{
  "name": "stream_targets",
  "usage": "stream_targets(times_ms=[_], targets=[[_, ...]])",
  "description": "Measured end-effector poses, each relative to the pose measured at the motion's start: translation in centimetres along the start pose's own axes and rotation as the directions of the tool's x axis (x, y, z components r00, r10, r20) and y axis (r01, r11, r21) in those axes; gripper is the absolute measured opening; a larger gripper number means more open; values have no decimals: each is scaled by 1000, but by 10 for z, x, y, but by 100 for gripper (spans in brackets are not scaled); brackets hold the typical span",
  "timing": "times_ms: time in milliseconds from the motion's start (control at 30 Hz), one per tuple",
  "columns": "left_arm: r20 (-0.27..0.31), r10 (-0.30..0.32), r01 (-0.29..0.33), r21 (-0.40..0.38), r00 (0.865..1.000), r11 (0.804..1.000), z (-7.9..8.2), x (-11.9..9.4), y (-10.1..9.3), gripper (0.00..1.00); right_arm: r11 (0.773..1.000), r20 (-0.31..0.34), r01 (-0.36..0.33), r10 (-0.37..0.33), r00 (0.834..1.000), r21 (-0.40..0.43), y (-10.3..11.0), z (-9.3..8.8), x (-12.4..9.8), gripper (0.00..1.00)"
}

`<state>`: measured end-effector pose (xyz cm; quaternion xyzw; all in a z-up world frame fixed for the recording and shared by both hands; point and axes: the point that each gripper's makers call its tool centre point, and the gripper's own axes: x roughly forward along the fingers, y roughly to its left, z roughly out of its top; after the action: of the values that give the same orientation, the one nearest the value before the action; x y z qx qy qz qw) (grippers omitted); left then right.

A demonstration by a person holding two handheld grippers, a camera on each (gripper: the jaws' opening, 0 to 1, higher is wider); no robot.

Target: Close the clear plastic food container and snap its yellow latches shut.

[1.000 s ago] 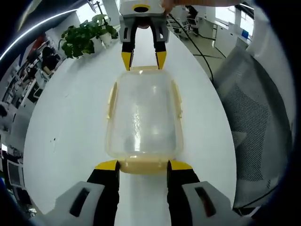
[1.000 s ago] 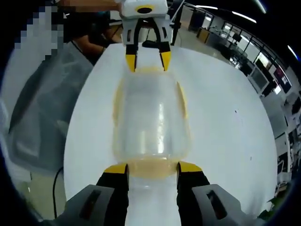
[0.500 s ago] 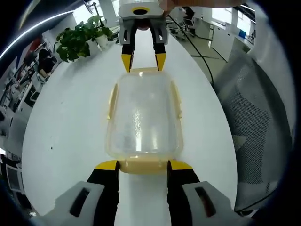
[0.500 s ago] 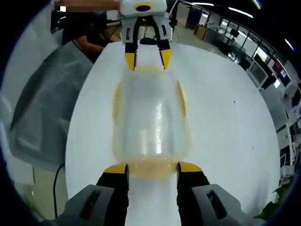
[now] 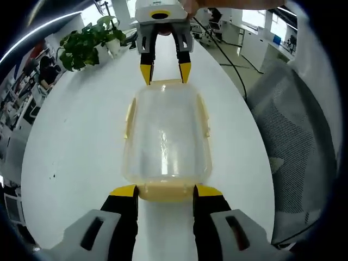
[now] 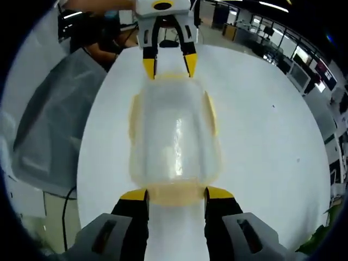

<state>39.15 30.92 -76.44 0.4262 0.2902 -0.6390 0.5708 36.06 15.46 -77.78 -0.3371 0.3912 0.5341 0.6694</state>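
1. On the white table sits the clear container, lid on, lying lengthwise btwn both grippers.
2. Left gripper: jaws spread wide, tips at either side of the near end latch, apparently touching it; not clamped on anything.
3. Right gripper: same pose at the opposite end, jaws wide, bracketing its near latch; it also appears at the far end in the left gripper view.
4. Side latches lie along the long edges; can't tell if snapped.
5. Progress, my read: lid closing looks done; end latches are being pressed or abt to be. Left: confirm all 4 latches click.
6. Background: potted plant, mesh chair.
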Motion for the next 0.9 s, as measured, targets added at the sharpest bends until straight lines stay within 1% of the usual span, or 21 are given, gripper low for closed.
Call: stream_targets(times_ms=[200,733,900], targets=[[-2,-12,12,-9,1000,1000,-3,4,1,39,1000,14,-7,7,1000,14,-1,0,0,39],[8,-38,38,-22,999,999,-6,9,-1,39,1000,8,-11,11,1000,12,1,0,1,39],[12,-37,37,-19,999,999,-6,9,-2,39,1000,7,-7,7,1000,9,1,0,2,39]])
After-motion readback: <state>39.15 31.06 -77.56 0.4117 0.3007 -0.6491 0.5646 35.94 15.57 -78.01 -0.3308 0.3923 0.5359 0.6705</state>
